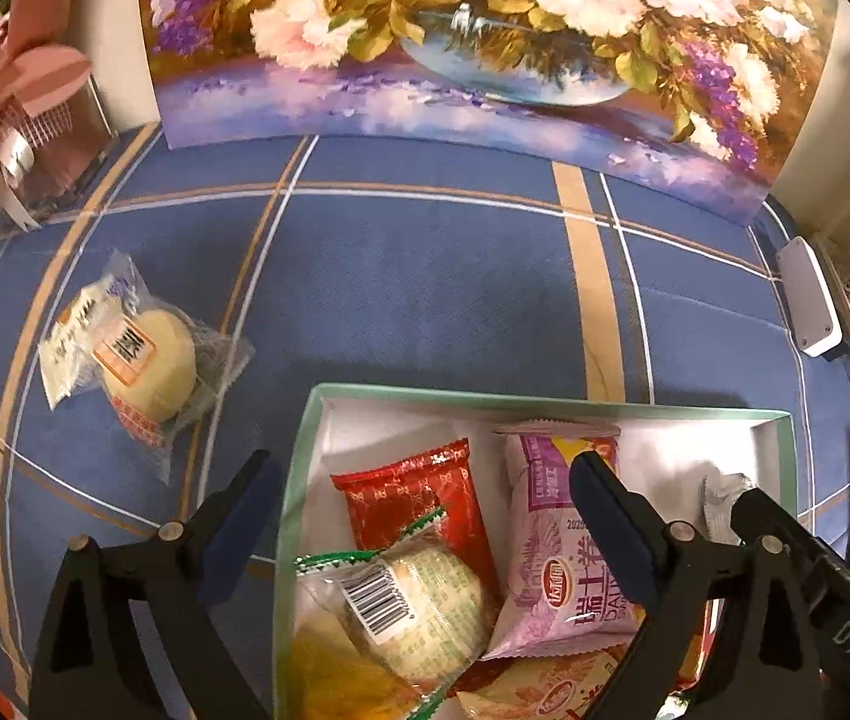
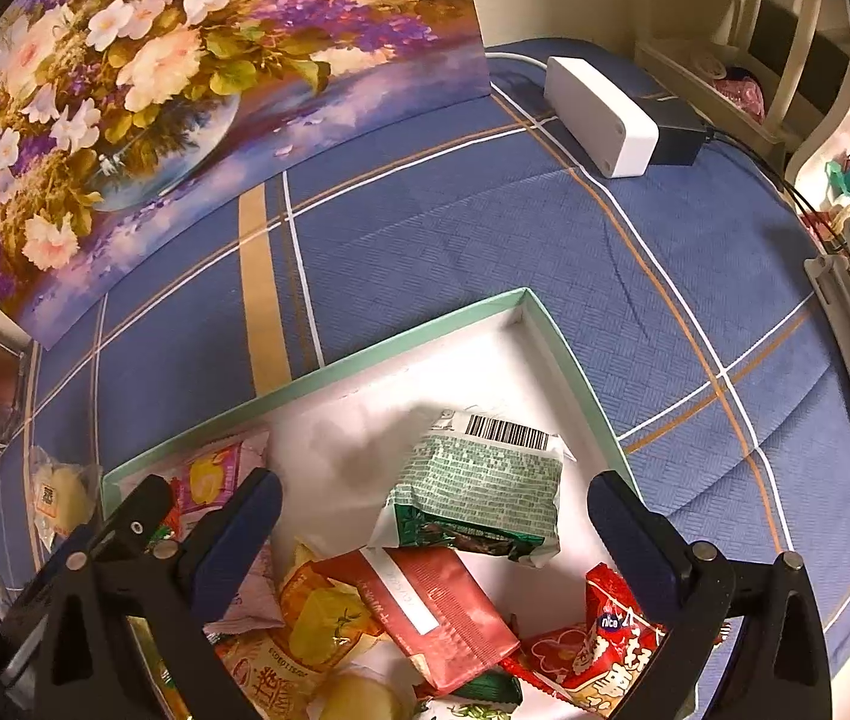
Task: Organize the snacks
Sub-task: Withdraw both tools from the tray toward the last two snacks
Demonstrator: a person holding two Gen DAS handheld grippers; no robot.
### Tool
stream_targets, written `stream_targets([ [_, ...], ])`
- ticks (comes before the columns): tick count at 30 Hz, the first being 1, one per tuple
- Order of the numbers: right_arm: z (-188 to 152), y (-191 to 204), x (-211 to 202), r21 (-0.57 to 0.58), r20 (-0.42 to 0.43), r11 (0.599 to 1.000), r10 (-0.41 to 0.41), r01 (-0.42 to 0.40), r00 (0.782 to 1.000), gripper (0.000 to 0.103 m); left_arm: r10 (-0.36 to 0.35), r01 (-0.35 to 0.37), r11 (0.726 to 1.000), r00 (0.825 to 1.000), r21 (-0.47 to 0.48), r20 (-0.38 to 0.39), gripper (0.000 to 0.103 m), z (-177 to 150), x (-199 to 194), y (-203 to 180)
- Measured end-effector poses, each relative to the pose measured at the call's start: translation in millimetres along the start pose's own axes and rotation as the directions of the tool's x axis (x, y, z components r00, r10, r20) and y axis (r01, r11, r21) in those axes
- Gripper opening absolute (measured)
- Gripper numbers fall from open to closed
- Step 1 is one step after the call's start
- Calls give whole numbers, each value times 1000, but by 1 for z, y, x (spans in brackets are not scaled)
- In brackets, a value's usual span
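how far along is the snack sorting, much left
Mostly done: the box already holds many snacks, including the red packet, purple packet and green-white packet. Nothing is in hand: the left gripper and right gripper are both open over the box. Left: the wrapped bun on the blue cloth.

We hold our left gripper (image 1: 425, 516) with its two black fingers spread wide, dark blue pads facing inward, nothing between them. Its left finger (image 1: 239, 516) sits lower and further out than the right finger (image 1: 611, 516). Our right gripper (image 2: 434, 531) is likewise spread wide and holds nothing, both fingers angled inward toward their tips. In the left wrist view the right gripper's black body shows at the far right edge.
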State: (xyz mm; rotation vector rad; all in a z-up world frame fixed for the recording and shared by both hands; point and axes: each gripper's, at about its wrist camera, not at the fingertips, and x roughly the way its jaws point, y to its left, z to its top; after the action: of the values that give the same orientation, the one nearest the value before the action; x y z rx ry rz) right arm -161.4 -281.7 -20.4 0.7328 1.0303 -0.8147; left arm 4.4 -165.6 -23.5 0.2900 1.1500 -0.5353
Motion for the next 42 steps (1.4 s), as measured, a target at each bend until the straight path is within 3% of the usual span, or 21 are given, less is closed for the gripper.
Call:
stream_targets([
  [12, -1, 9, -10, -29, 20, 999, -21, 21, 1000, 103, 106, -106, 994, 993, 5, 57, 96, 9, -27, 16],
  [21, -2, 32, -16, -41, 39, 999, -12, 13, 999, 103, 82, -81, 996, 996, -27, 42, 96, 14, -33, 47],
  [33, -12, 82, -17, -140, 52, 990, 9, -1, 999, 103, 32, -26, 989, 999, -144, 39, 96, 24, -35, 117],
  [39, -21, 116, -18, -194, 49, 980, 61, -51, 997, 103, 36, -27, 973, 999, -228, 36, 96, 25, -30, 165],
  [42, -27, 135, -18, -226, 43, 971, 89, -77, 995, 103, 2, 6, 957, 1000, -289, 25, 96, 23, -23, 191],
])
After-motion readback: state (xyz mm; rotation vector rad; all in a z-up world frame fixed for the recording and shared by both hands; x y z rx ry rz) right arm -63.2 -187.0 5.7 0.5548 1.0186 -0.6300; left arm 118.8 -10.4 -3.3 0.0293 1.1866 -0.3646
